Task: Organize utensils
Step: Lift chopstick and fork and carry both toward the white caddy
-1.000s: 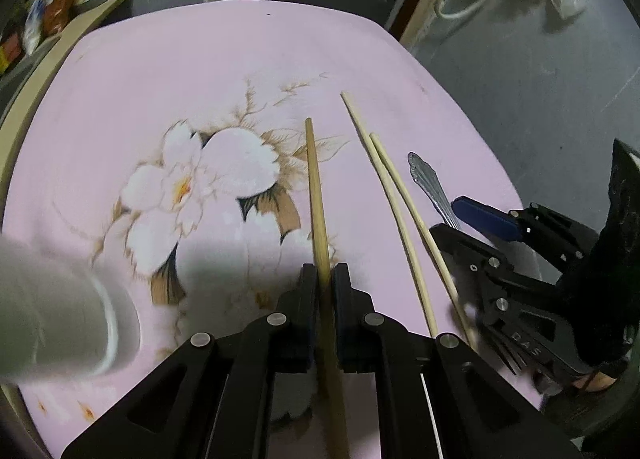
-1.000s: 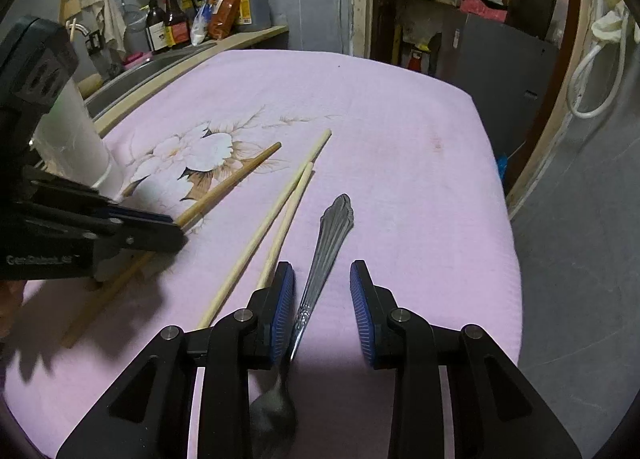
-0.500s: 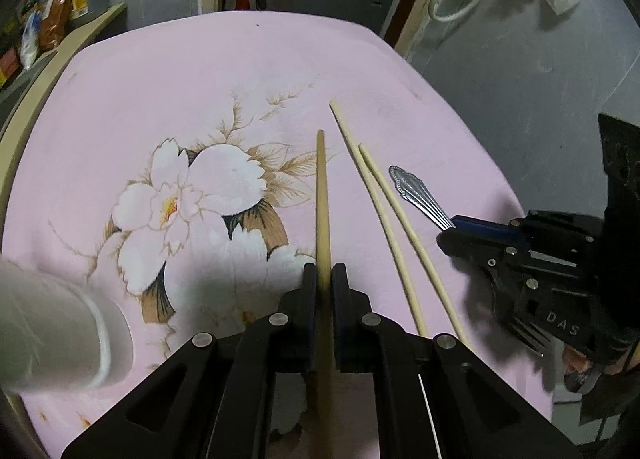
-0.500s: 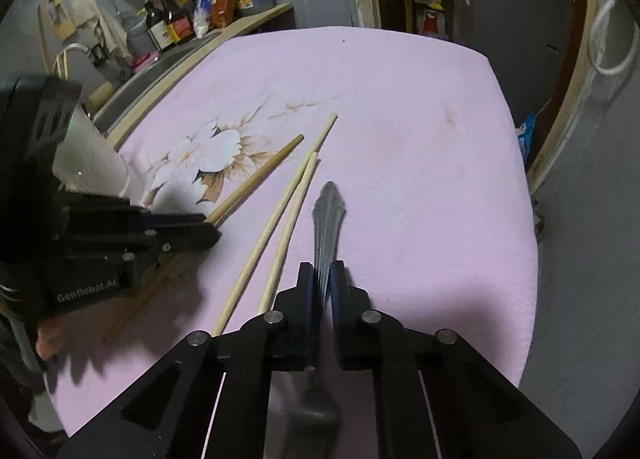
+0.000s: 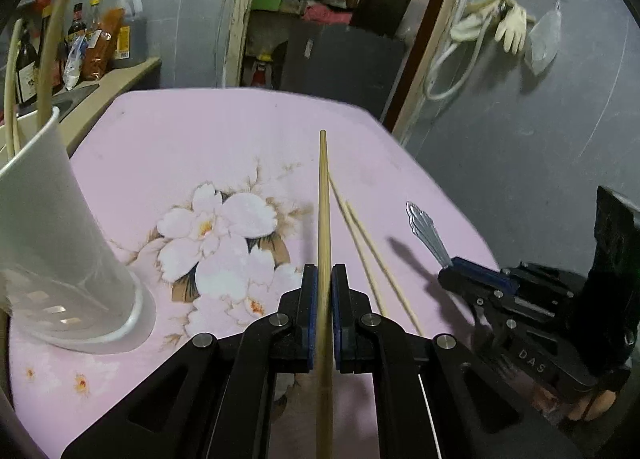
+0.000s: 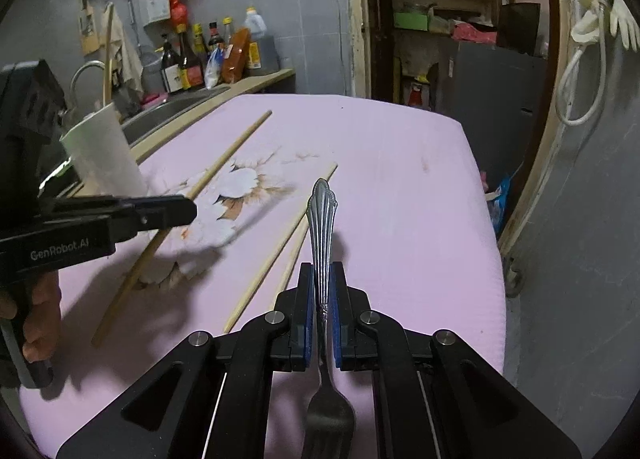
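Left wrist view: left gripper [image 5: 324,291] jaws clamp a wooden chopstick [image 5: 323,195] pointing toward 12 o'clock.
Right gripper [image 6: 321,301] jaws clamp a fork [image 6: 322,215]; two chopsticks [image 5: 362,237] lie on the pink desk [image 5: 192,131], white cup [image 5: 52,243] at 9 o'clock.

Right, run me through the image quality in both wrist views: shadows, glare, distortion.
Left wrist view: fisheye bends the doorway, corners go black, and the fork throws a dark shadow on the pink cloth. Right wrist view: same curved edges, dim room, soft shadow under the chopstick, mild shine on the fork handle.
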